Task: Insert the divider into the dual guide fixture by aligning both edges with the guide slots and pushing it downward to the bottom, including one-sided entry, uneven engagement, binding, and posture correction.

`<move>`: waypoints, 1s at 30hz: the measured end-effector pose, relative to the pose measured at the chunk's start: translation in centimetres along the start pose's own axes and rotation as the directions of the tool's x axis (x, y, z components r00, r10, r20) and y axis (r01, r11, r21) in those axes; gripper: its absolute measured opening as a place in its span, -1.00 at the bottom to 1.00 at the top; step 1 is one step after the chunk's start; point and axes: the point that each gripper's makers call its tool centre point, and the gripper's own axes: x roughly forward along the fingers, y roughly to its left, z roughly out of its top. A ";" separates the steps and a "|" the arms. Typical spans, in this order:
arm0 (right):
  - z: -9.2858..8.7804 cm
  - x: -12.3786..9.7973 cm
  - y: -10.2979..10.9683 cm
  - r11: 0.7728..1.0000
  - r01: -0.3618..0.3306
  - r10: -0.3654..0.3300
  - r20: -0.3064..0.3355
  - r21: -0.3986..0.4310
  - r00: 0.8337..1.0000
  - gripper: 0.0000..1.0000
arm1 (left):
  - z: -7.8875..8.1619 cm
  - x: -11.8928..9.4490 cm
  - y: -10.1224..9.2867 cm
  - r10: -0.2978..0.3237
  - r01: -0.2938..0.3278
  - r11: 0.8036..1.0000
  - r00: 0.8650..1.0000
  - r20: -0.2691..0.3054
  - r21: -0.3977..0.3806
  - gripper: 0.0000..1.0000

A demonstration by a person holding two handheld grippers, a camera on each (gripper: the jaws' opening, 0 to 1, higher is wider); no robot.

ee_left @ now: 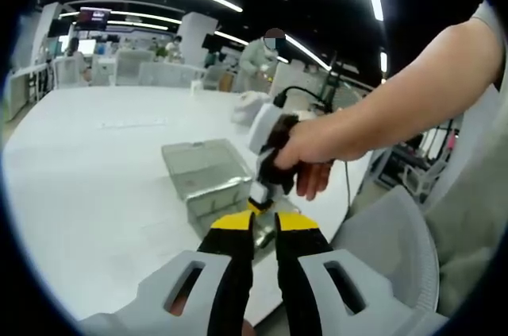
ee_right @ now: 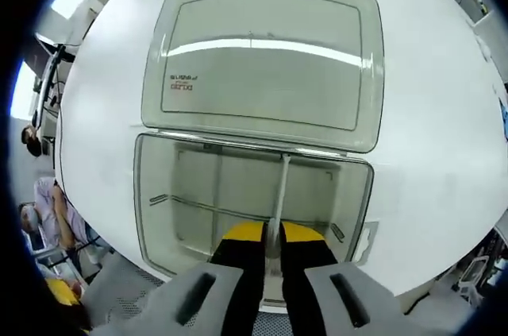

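My right gripper (ee_right: 272, 242) pinches the thin translucent plastic divider (ee_right: 279, 193) upright, aligning it inside the open clear plastic box (ee_right: 151, 193). My left gripper (ee_left: 264, 225) hangs near, jaws almost together, holding nothing.

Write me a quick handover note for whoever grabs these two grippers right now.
Right gripper: over the open clear box, shut on the divider, which stands across the box interior.
Left gripper: off the table edge, aimed at the box, fingers close together; whether it holds anything is unclear.
Lid: folded back flat on the white table.
Done: divider entered.
Left: confirm both edges sit in the guide slots, push to bottom; depth not visible.
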 end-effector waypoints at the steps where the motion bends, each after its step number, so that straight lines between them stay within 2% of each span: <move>1: 0.0 -0.2 0.2 1.000 -0.019 0.019 0.008 0.006 1.000 -0.88 | 0.0 0.0 0.0 0.001 -0.001 1.000 1.000 -0.001 0.001 -0.86; 4: 0.6 -0.5 0.6 0.998 -0.062 0.061 0.026 0.024 0.998 -0.70 | 0.0 0.0 0.0 0.000 0.000 1.000 1.000 -0.002 0.002 -0.86; 12: 1.3 -1.1 0.3 0.996 -0.086 0.086 0.033 0.020 0.996 -0.76 | 0.2 0.1 -0.3 -0.005 0.005 1.000 1.000 -0.001 0.008 -0.86; 26: 0.1 -1.8 -0.1 0.994 -0.106 0.105 0.016 0.017 0.994 -0.94 | 0.7 0.2 -0.9 -0.015 0.015 1.000 1.000 -0.001 0.018 -0.86; 30: 0.4 -1.5 0.0 0.994 -0.107 0.106 0.017 0.018 0.994 -1.00 | 0.6 0.3 -0.9 -0.017 0.017 1.000 1.000 -0.002 0.020 -0.86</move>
